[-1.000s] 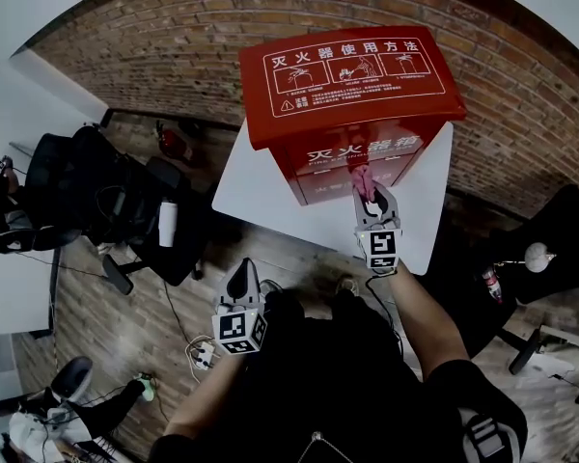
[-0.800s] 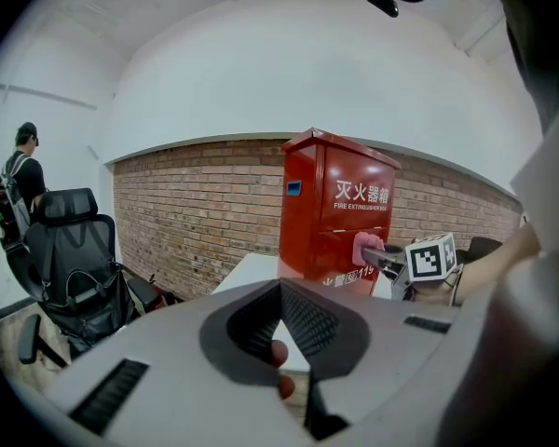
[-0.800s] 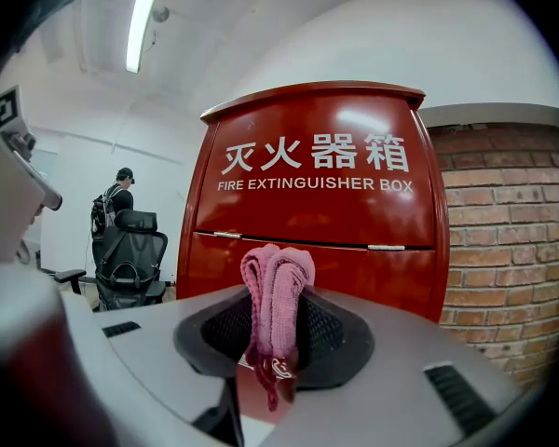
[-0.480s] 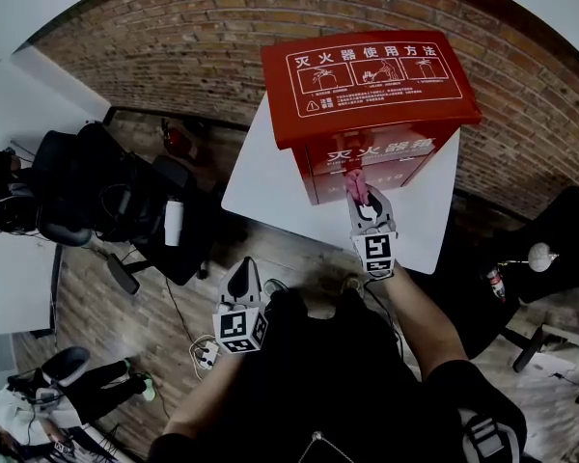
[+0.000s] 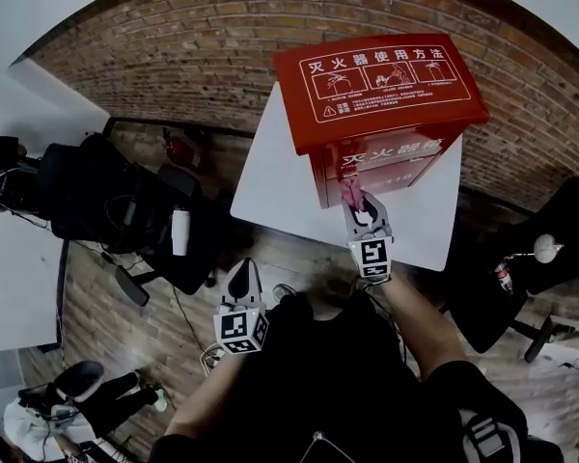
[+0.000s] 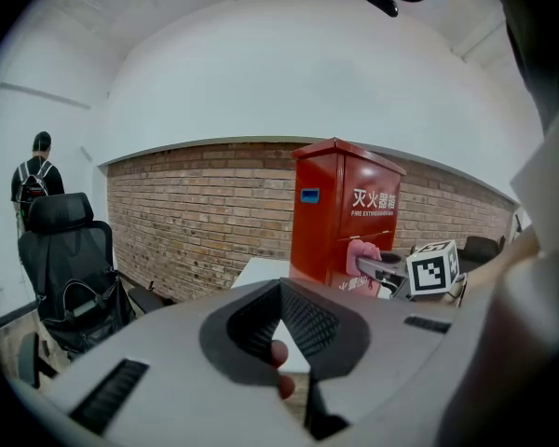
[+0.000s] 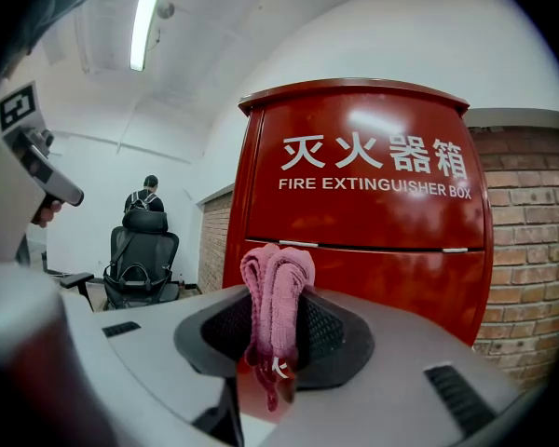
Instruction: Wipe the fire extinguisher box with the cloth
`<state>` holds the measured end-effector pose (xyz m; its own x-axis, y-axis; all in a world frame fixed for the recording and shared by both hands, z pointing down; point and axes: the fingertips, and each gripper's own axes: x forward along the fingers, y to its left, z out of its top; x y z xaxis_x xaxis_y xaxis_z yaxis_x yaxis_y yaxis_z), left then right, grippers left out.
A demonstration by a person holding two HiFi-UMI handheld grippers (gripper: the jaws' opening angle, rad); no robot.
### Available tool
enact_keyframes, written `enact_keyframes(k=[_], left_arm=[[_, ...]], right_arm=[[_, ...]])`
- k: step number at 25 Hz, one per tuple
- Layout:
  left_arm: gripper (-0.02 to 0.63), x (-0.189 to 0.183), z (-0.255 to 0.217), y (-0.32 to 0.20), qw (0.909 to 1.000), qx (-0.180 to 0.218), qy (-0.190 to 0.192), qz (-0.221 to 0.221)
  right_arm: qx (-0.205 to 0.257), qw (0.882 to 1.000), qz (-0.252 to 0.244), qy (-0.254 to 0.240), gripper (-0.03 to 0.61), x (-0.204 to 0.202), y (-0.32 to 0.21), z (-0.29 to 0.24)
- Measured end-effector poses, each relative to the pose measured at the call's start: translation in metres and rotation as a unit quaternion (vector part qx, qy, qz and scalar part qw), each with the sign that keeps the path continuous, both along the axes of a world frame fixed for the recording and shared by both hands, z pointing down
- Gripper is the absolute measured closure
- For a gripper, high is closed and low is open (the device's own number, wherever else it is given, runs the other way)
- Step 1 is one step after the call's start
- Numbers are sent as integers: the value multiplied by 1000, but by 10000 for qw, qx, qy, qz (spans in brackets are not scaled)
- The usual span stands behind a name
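On the white worktop (image 5: 270, 186), against the brick wall (image 5: 174, 56), the red fire extinguisher box (image 5: 381, 80) is standing upright with its lettered front facing me. That leaves the front panel open to a straight reach from where I am standing.

I am holding my right tool (image 5: 355, 203) out at arm's length toward that front. It is pinching the pink cloth (image 5: 350, 191) between its two pads. The cloth is folded into a thick bundle that is sticking up past the tips, so soft fabric, not hard plastic, is what is meeting the paint. From the right gripper view the bundle (image 7: 278, 282) is sitting squarely in front of the lower half of the box (image 7: 363, 184), just under the seam below the lettering. It is either touching the panel or just short of it; I cannot tell which. I am judging that I am partway into wiping the front, with the sloped top and the sides left to do.

I am keeping my left tool (image 5: 241, 276) low and near my body, well apart from the box, since one cloth needs only one tool. Its pads (image 6: 303, 319) are pressed together with nothing between them. It is pointing across at the box (image 6: 340, 212) from the side.

Counting up, I am working with one box, one cloth, one worktop and two tools, and only one of those tools is carrying anything.
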<state>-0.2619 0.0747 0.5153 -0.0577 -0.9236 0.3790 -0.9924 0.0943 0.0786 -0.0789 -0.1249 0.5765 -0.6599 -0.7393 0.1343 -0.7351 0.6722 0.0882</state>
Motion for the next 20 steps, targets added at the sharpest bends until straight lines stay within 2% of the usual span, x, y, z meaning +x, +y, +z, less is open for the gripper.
enact_keyframes(k=[12, 20], left_arm=[[586, -24, 2, -10, 9992, -49, -30, 408], [586, -49, 2, -20, 9993, -131, 196, 277]], right_arm=[[46, 10000, -19, -83, 468, -38, 18, -1], [199, 9998, -15, -73, 468, -53, 27, 0]])
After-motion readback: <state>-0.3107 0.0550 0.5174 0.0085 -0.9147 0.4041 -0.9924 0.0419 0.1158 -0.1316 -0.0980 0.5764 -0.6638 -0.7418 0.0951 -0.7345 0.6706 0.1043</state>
